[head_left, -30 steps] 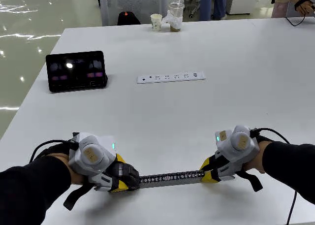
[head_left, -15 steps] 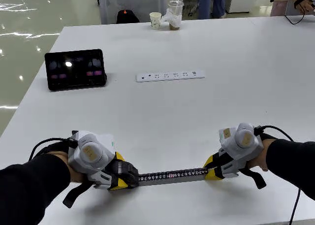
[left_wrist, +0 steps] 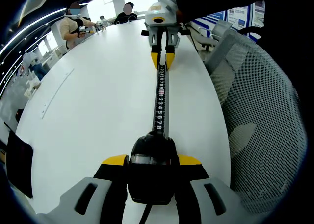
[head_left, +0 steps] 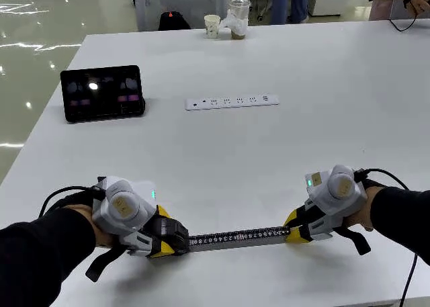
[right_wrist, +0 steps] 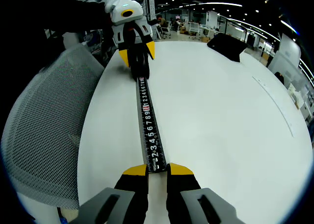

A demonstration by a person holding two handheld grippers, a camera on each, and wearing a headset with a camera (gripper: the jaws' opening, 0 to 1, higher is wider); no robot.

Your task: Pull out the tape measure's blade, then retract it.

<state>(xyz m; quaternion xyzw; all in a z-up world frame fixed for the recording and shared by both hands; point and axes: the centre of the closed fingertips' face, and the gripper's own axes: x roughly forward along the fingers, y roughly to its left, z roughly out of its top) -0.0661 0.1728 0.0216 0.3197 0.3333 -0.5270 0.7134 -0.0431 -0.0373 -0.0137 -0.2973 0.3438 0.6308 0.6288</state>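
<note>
- The tape measure's case point(left_wrist: 152, 170), a rounded black body with a rubbery look, sits near the table's front edge. It is clamped between the yellow-tipped jaws of the left gripper point(head_left: 163, 240), a grip that anchors it so the spring cannot drag it along.
- The blade point(right_wrist: 148, 128) is a thin dark metal strip printed with pale numerals. It runs straight and low over the table from the case to the right gripper point(right_wrist: 152, 171), taut because it is held at both ends.
- The right gripper's jaws are closed on the blade's tip. Whether the end hook sits behind the pads is hidden, though it probably does.
- Judging by the span, the pull-out is under way or nearly done, and retraction is not yet begun.
- The table point(head_left: 302, 72) is smooth matte white and likely offers little friction.
- Well apart lie a white power strip point(head_left: 232, 102) and a dark glossy tablet point(head_left: 102, 94), propped up.
</note>
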